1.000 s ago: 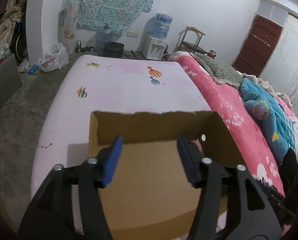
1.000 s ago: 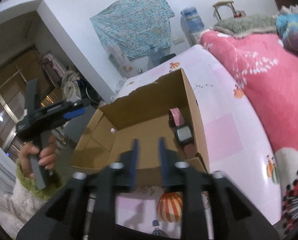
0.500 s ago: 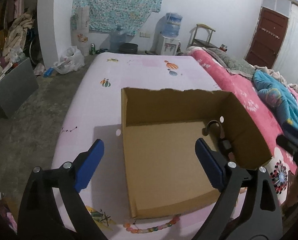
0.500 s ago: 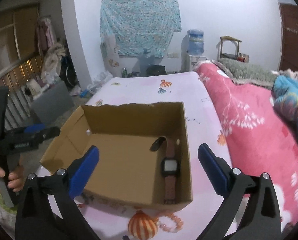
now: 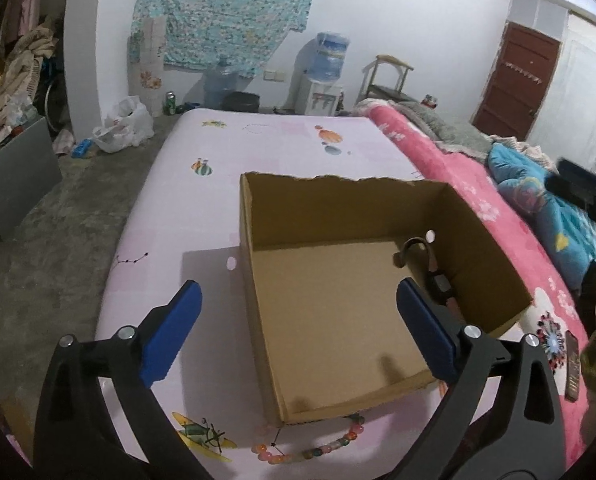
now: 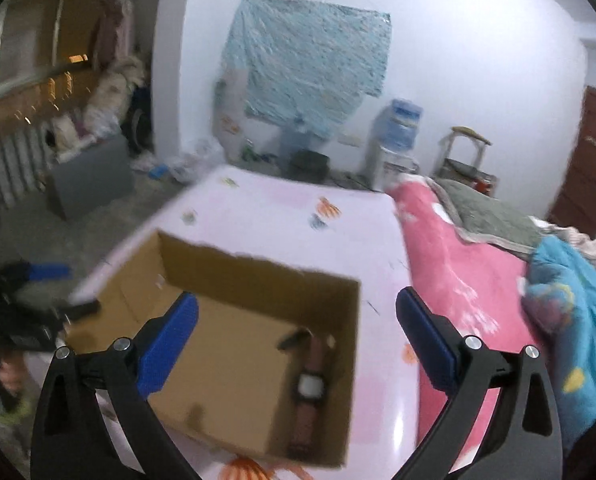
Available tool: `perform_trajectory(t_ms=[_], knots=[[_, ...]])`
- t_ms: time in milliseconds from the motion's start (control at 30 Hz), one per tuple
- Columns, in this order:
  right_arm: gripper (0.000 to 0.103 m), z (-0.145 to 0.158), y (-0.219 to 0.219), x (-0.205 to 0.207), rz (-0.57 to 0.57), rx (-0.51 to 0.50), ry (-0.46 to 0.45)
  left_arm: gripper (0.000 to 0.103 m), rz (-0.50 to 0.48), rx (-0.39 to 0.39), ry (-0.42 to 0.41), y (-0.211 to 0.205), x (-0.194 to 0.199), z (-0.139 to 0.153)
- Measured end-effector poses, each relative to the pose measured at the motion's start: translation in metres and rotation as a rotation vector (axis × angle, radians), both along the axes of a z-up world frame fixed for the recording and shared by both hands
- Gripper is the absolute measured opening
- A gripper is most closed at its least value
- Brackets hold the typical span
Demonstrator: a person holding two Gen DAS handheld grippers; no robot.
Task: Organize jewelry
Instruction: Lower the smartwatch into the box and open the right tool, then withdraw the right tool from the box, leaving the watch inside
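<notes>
**Watch boxed, bead bracelet not yet in**

While the open cardboard box (image 5: pixel 338 312) sits on the pink balloon-print bedsheet (image 5: pixel 202 216), one piece of jewelry is already inside it: a wristwatch (image 6: pixel 310 388) with a pinkish-brown strap and a pale square face, lying along the box's right-hand wall. In the left wrist view the same watch (image 5: pixel 438 280) shows only partly, behind the right finger of that claw.

The other piece in sight, a bracelet of coloured beads (image 5: pixel 314 446), lies on the sheet just outside the near wall of the box, touching or almost touching it. My judgement is that the task is partly done, with the watch stowed and the bracelet left to lift in; whether more jewelry waits out of frame cannot be told.

The left gripper (image 5: pixel 298 332) hangs above the near part of the box with its blue pads spread wide and nothing between them. The right gripper (image 6: pixel 298 336) is likewise released and bare, held over the box's right side; its view is blurred.

No brand, label or legible writing shows on the box, the watch or the grippers, and the watch face is too small and soft to read
</notes>
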State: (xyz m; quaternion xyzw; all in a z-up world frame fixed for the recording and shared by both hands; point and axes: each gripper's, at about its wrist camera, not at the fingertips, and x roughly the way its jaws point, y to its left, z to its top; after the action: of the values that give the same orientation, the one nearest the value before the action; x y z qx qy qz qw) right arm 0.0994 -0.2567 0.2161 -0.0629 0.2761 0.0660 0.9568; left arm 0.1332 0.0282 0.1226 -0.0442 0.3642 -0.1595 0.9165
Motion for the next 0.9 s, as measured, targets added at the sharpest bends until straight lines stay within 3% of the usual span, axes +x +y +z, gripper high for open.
perform_trajectory(t_ms=[167,267,367,600,800,900], knots=[[0.096,0.016,0.002,0.028,0.040,-0.033,0.079,0.095,-0.012,-0.053,-0.013,0.006,0.000,0.005],[0.096,0.000,0.010,0.053,0.095,-0.046,0.227,0.095,-0.024,-0.125,0.020,0.010,0.006,0.003],[0.096,-0.033,0.020,0.077,0.135,-0.085,0.394,0.095,-0.028,-0.136,0.012,0.010,0.006,0.002],[0.074,-0.114,0.055,0.126,0.177,-0.400,0.601,0.095,-0.033,-0.048,-0.028,-0.002,0.006,-0.008],[0.054,-0.172,0.070,0.154,0.206,-0.691,0.697,0.095,-0.031,-0.001,-0.039,-0.006,0.005,-0.013],[0.046,-0.191,0.068,0.163,0.200,-0.774,0.745,0.095,-0.035,0.021,-0.051,-0.007,0.003,-0.014]])
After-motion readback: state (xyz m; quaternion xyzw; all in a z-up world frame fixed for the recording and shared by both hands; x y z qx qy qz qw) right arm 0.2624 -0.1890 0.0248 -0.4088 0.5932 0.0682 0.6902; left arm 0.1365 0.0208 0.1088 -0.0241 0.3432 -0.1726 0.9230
